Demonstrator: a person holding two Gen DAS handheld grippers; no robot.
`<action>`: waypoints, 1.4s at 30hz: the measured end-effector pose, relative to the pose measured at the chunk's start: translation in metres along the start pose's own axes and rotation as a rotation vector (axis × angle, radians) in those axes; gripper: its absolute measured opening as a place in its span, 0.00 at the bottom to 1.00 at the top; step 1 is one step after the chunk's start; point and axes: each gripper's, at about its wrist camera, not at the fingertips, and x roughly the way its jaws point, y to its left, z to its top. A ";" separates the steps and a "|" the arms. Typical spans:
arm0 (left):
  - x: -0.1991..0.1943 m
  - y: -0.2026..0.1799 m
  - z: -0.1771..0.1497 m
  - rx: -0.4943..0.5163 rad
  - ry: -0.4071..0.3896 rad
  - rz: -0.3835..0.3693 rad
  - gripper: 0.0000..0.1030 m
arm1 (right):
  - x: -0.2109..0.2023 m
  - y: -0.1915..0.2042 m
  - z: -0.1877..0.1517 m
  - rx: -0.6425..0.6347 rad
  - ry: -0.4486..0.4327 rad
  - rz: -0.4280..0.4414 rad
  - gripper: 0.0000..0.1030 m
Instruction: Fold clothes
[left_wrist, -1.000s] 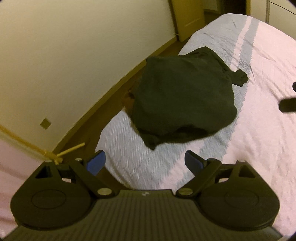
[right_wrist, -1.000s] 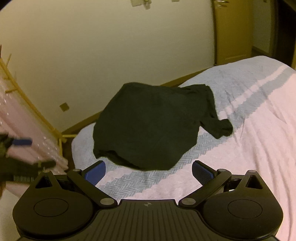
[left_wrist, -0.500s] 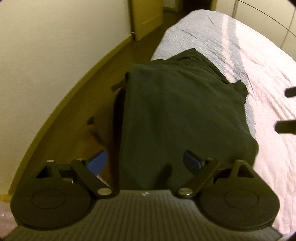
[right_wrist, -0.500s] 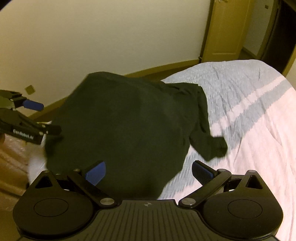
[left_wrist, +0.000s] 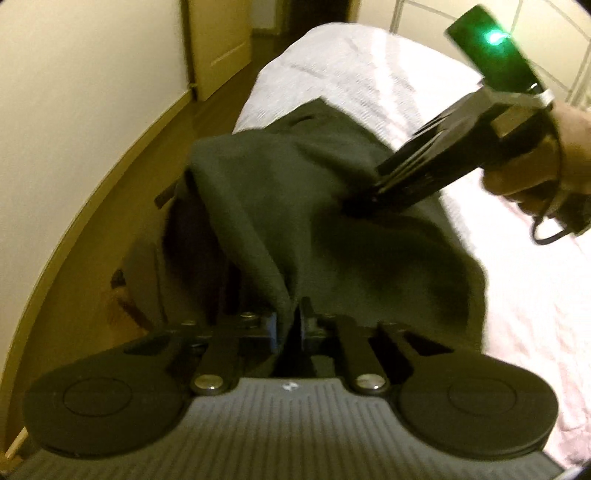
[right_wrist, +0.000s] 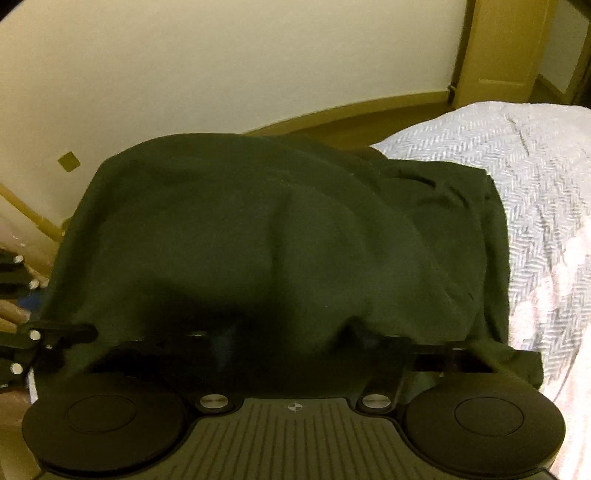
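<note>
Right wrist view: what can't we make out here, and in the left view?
- Right wrist view: right gripper fingertips, buried under the dark garment; jaw state unreadable.
- Left wrist view: right gripper tips, motion-blurred against the cloth.
- Both views: garment type and its sleeves, bunched and dark.
- Left wrist view: left gripper pinches a fold; the fold's end is hidden.

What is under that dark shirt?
The shirt lies on the bed, whose striped cover shows beside it. Its left part overhangs the floor. Anything beneath the cloth is hidden.
</note>
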 end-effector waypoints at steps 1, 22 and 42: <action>-0.006 -0.001 0.002 0.004 -0.018 -0.019 0.06 | 0.002 -0.002 0.003 -0.001 -0.001 0.002 0.27; -0.121 -0.395 0.012 0.644 -0.205 -0.643 0.05 | -0.361 -0.096 -0.329 0.444 -0.297 -0.456 0.05; -0.010 -0.505 -0.072 0.750 0.191 -0.416 0.53 | -0.391 -0.109 -0.617 0.871 -0.087 -0.479 0.62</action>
